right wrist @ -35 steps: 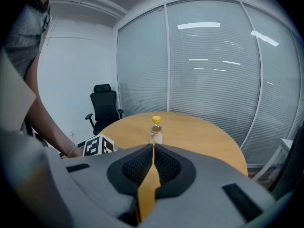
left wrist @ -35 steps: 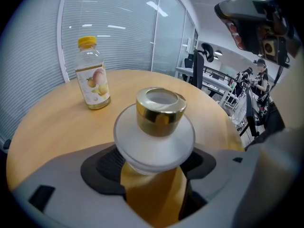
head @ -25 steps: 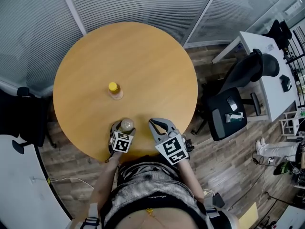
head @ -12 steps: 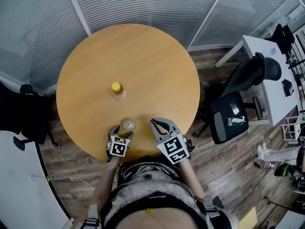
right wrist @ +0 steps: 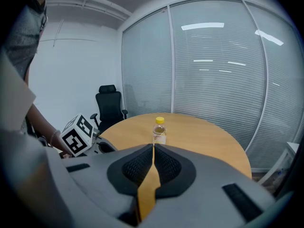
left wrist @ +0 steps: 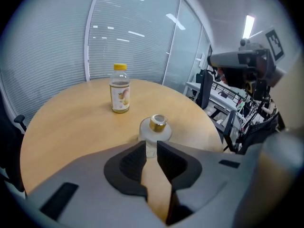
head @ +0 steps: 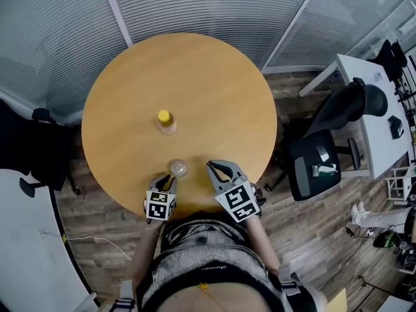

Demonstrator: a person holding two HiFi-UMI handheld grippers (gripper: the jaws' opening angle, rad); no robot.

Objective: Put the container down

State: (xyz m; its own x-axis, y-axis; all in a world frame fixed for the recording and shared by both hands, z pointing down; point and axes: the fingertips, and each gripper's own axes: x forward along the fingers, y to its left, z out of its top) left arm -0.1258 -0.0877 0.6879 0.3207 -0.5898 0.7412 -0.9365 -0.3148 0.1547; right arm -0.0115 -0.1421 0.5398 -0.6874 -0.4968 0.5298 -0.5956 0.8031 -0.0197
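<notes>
1. The left gripper (left wrist: 151, 145) has its jaws only a narrow slot apart. They have just been closing and grip nothing
2. Just beyond its tips stands the container (left wrist: 155, 128), a small frosted glass bottle with a gold neck. It is upright near the near edge of the round wooden table (head: 214, 70), and the pads do not touch it
3. The right gripper (right wrist: 153, 147) is just to the right of the left one at the same near edge, with its jaws closed tip to tip and empty
4. Farther out, near the middle of the table, a clear bottle with a yellow cap (left wrist: 119, 95) stands upright, well apart from the container
5. Beyond the table's far side runs a glass partition with blinds (head: 195, 5). To the right stand a black office chair (head: 312, 164) and a white desk (head: 370, 116)
</notes>
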